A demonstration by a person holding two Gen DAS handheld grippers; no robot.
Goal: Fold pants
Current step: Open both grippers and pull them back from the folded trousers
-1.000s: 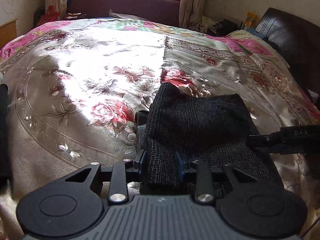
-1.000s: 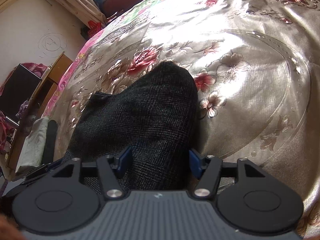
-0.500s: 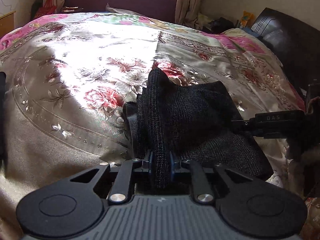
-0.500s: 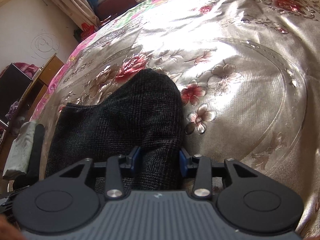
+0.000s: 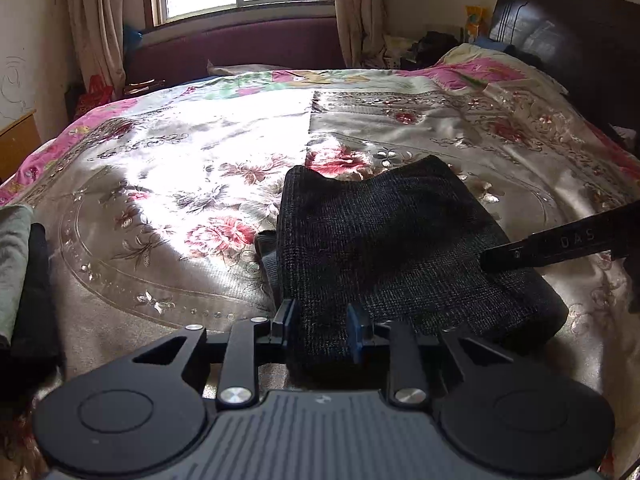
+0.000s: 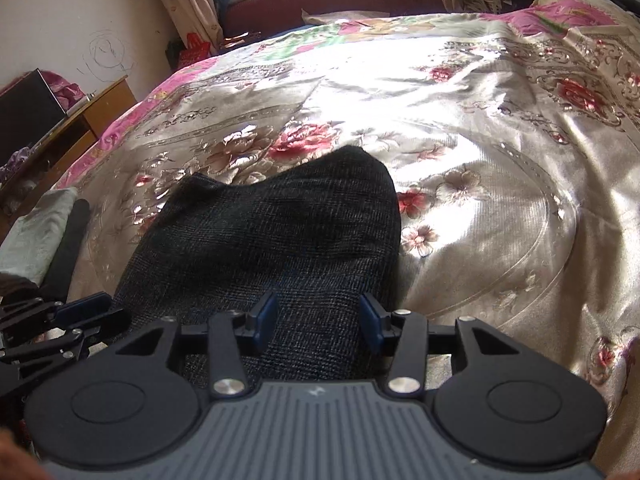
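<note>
The dark grey woven pants (image 5: pixel 392 240) lie folded into a thick bundle on the flowered bedspread (image 5: pixel 180 168). My left gripper (image 5: pixel 320 326) is at the bundle's near left corner with its jaws parted around the fabric. My right gripper (image 6: pixel 318 320) is at the near right edge of the pants (image 6: pixel 280 240), jaws parted wide over the cloth. The right gripper's finger also shows in the left wrist view (image 5: pixel 560 244), resting on the bundle. The left gripper shows at the lower left of the right wrist view (image 6: pixel 80 312).
A grey-green cloth and a black item (image 5: pixel 24 272) lie at the bed's left edge. A dark headboard (image 5: pixel 560 48) stands at the right, a wooden bedside cabinet (image 6: pixel 80 120) at the left, and a maroon bench (image 5: pixel 240 48) under the window.
Both grippers have opened from their pinch on the pants. The lifted fold has dropped flatter onto the bed, and both cameras now sit lower and more level.
</note>
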